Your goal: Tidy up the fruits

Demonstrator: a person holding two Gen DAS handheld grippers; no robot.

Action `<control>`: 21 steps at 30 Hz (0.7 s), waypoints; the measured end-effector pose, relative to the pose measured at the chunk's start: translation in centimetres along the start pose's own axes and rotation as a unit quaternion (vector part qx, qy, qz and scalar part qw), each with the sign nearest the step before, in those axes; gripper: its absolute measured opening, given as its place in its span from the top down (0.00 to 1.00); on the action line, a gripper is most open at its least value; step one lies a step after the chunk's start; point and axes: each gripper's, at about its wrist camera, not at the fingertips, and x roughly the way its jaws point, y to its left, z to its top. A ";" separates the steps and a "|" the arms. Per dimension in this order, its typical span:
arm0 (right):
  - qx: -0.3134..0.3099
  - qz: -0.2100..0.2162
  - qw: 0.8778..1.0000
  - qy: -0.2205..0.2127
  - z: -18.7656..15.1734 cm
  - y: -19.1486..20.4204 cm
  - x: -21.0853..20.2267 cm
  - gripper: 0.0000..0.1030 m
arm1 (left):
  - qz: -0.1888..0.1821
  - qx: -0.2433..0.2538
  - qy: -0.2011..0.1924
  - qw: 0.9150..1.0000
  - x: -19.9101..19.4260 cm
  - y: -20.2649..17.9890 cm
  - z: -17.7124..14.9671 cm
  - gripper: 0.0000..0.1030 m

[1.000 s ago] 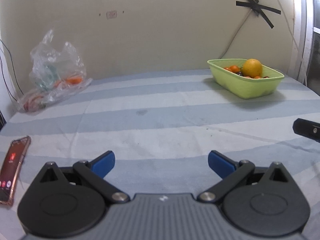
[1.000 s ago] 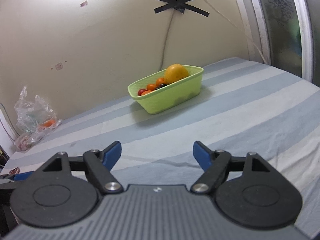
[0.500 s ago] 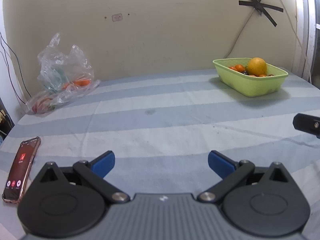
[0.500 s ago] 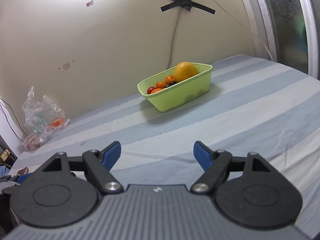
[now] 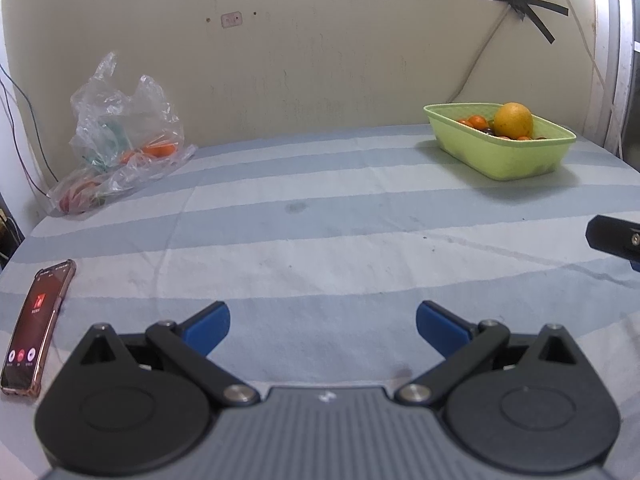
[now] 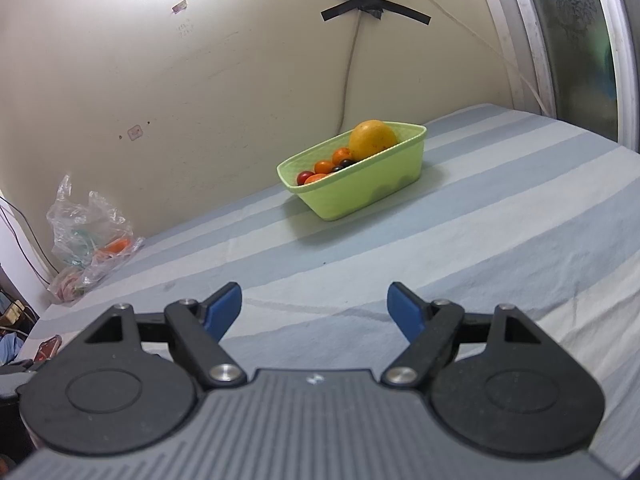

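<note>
A light green basket point(image 5: 516, 160) point(image 6: 360, 196) stands at the far right of the striped cloth, near the wall. In it lie a large yellow-orange fruit point(image 5: 513, 119) point(image 6: 373, 139) and several small orange, red and dark fruits point(image 6: 326, 166). At the far left a clear plastic bag point(image 5: 120, 148) point(image 6: 90, 236) holds more orange and red fruit. My left gripper point(image 5: 322, 326) is open over bare cloth, nothing between its blue pads. My right gripper point(image 6: 314, 306) is open too, well short of the basket. A black part of it shows at the right edge point(image 5: 616, 236) of the left wrist view.
A phone point(image 5: 34, 326) with a lit red screen lies on the cloth at the near left. Cables run down the beige wall point(image 6: 200, 60) behind the basket, under black tape. A window frame point(image 6: 560, 40) stands at the right. The striped cloth point(image 5: 320, 232) stretches between bag and basket.
Both views have swung slightly: basket and bag sit a little further right in each frame. Both grippers stay open and empty, and nothing on the cloth has moved.
</note>
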 end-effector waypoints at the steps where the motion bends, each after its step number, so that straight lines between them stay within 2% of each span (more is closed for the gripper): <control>1: 0.000 0.001 1.000 0.000 0.0 0.0 0.0 0.21 | -0.002 0.001 0.001 1.000 0.0 0.0 0.0 0.00; 13: -0.005 0.003 1.000 0.004 0.1 0.5 -0.1 0.20 | -0.018 0.000 0.012 1.000 0.0 -0.2 -0.1 0.00; 21: -0.011 0.001 1.000 0.000 0.3 0.7 -0.3 0.16 | -0.021 -0.003 0.015 1.000 -0.1 -0.2 0.0 0.00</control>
